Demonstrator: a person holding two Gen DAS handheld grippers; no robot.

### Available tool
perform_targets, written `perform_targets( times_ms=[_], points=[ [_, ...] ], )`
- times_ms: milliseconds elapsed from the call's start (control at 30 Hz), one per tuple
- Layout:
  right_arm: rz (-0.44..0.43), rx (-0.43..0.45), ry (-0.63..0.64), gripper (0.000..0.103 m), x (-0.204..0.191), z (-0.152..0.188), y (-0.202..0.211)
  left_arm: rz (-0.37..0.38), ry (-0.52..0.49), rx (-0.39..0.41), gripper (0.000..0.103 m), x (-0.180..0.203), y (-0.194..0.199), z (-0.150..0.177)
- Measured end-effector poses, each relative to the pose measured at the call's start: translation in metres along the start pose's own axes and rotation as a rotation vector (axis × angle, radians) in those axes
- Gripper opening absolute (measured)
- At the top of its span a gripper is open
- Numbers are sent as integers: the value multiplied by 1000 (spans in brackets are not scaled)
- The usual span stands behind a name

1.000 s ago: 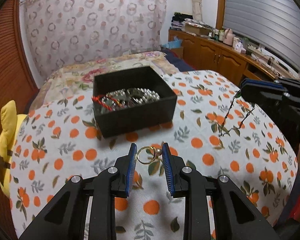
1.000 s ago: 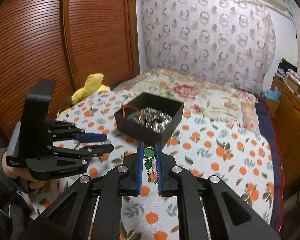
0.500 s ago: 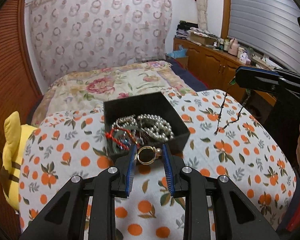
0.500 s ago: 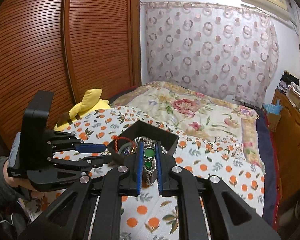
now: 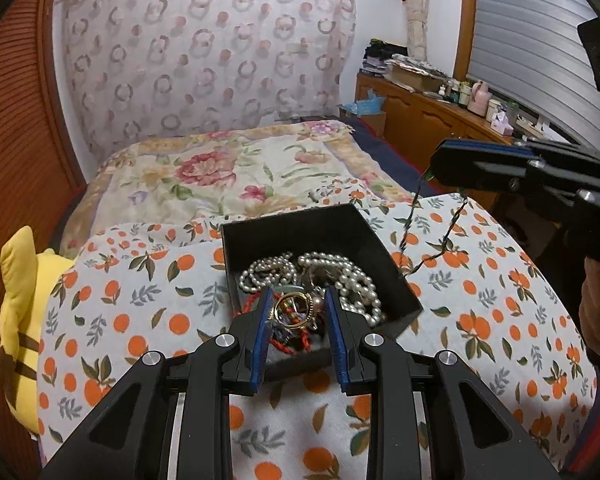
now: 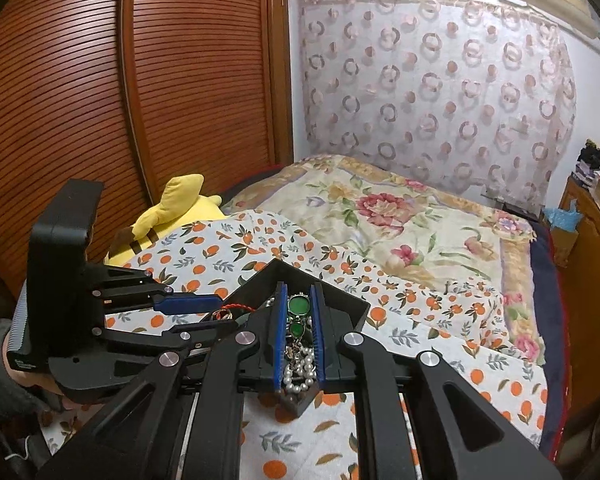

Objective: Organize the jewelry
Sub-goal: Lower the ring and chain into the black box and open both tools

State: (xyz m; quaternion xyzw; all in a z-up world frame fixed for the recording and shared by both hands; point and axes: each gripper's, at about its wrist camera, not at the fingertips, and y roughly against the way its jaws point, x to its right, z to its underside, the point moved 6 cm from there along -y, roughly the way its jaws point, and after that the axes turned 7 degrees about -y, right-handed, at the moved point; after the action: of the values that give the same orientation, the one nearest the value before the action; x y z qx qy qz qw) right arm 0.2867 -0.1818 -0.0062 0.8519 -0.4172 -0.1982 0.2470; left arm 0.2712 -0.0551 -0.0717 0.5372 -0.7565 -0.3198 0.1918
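Left gripper [image 5: 296, 308]: its blue-padded fingers [image 5: 262, 332] are clenched on a gold ring with a small pearl [image 5: 294, 306], held upright between the pads. The ring hangs directly over the near part of the open black square box [image 5: 300, 226], which sits on the white bedspread printed with oranges and green leaves [image 5: 140, 300].

Box contents: strands of white pearl beads [image 5: 340, 272] fill the middle and right of the box; a red braided cord [image 5: 288, 342] lies at the near left corner, beneath the ring. Other small pieces under the ring are too tangled to identify.

Right gripper [image 6: 298, 312]: its pads are closed tight on a necklace with two round green stones [image 6: 299, 306], the larger stone above the smaller. In the left wrist view the necklace's dark thin chain [image 5: 432, 232] hangs in a loop from that gripper and reaches the far right rim of the box. From the right wrist view the stones sit over the box interior.

Surroundings: a yellow plush toy [image 5: 20, 288] lies at the left edge of the bedspread, beside the brown slatted wardrobe door [image 6: 80, 100]. A floral quilt [image 5: 228, 172] covers the far half of the bed. A wooden sideboard [image 5: 428, 116] stands at the far right.
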Motion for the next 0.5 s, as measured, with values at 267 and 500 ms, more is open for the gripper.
perform_targets(
  times_ms=[267,500],
  points=[
    [-24,-49,-27,14,5,3,-32,1,14,-10,24,-13,-17,-10],
    [-27,-81,-51,14,12,10,-47,8,20,-19,24,-19,-32,-16]
  ],
)
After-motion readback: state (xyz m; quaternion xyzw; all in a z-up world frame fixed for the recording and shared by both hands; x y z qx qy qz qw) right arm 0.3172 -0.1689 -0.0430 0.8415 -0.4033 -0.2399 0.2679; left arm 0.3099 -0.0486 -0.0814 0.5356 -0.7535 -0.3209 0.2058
